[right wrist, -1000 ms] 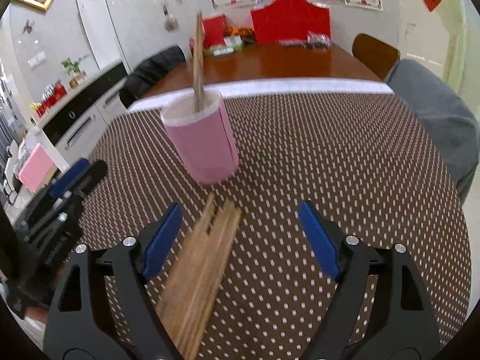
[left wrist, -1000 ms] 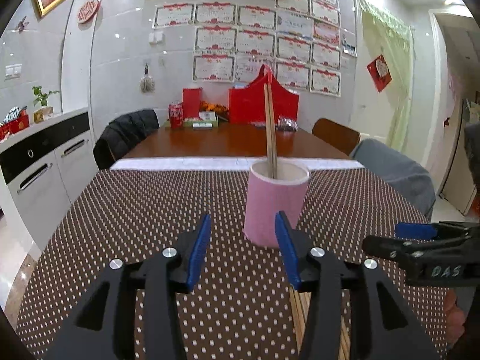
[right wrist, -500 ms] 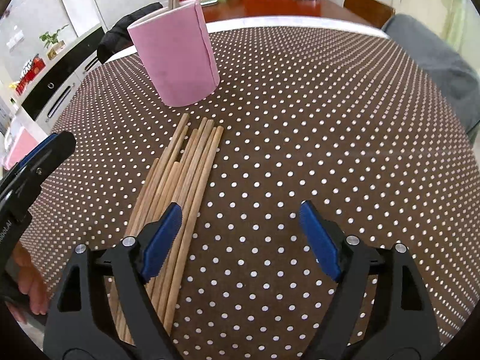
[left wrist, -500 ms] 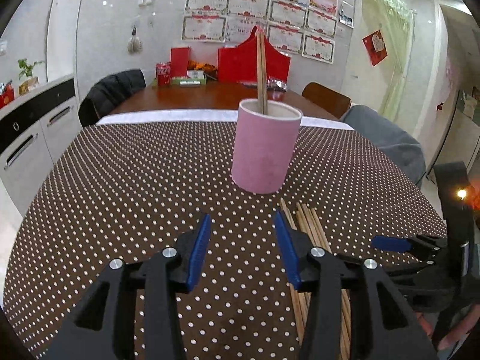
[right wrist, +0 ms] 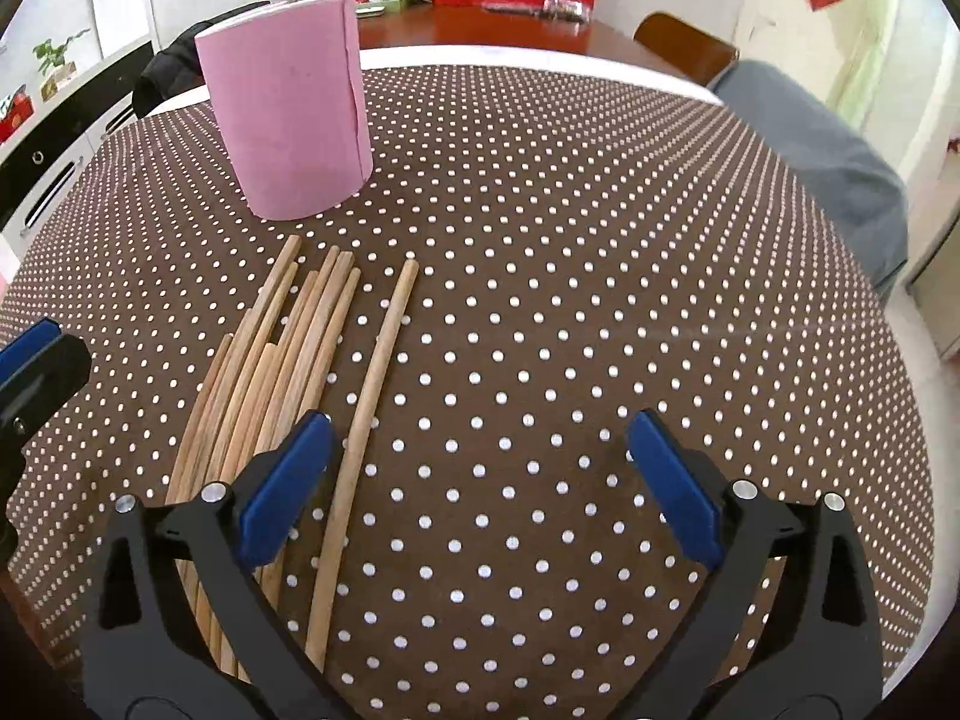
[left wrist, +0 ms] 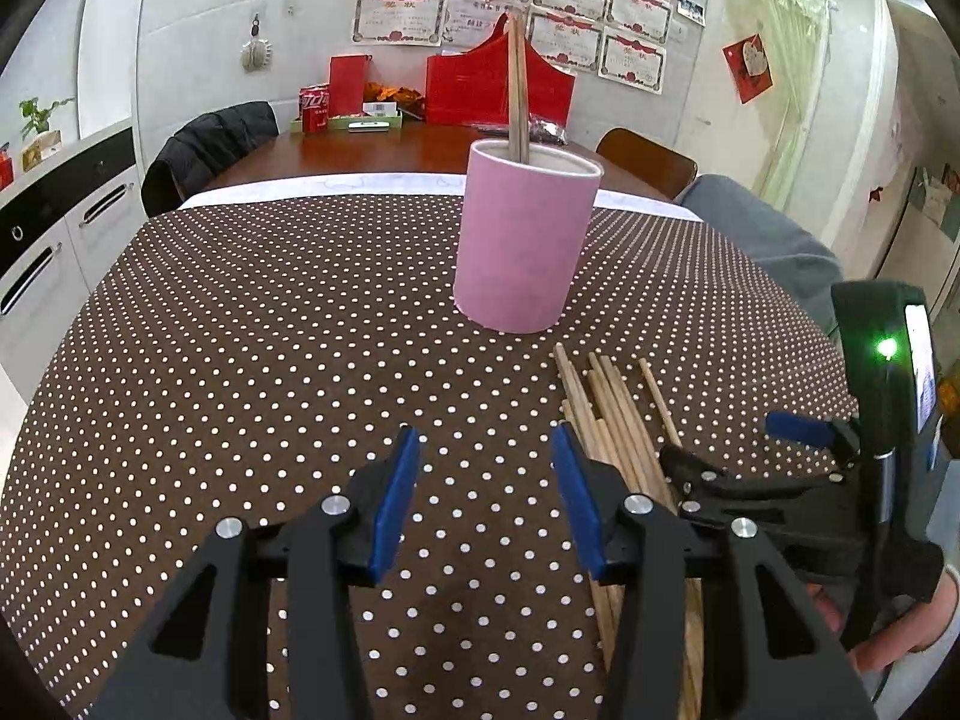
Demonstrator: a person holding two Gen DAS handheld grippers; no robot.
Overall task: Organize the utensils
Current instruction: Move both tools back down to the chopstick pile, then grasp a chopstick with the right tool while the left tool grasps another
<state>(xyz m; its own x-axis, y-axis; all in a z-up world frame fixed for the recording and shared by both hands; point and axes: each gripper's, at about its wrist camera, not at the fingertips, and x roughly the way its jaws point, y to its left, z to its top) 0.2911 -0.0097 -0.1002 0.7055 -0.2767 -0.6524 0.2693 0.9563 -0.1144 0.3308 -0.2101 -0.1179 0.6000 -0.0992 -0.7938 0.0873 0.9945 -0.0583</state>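
A pick from the chopsticks [right wrist: 282, 372] lying just in front of the cup [right wrist: 294, 108] is being set up. The right gripper [right wrist: 480, 474], empty, has just been spreading wide; the left gripper [left wrist: 483, 498] is being held half-spread, empty. Next, closing on the lone stick [right wrist: 372, 384] is being called for.

My table wears a brown cloth with white polka dots [right wrist: 540, 300]. On it, upper left in my right view, stands a pink cylindrical holder [right wrist: 294, 114]; below it, lower left, lies a bundle of wooden chopsticks [right wrist: 270, 372], one stick slightly apart.
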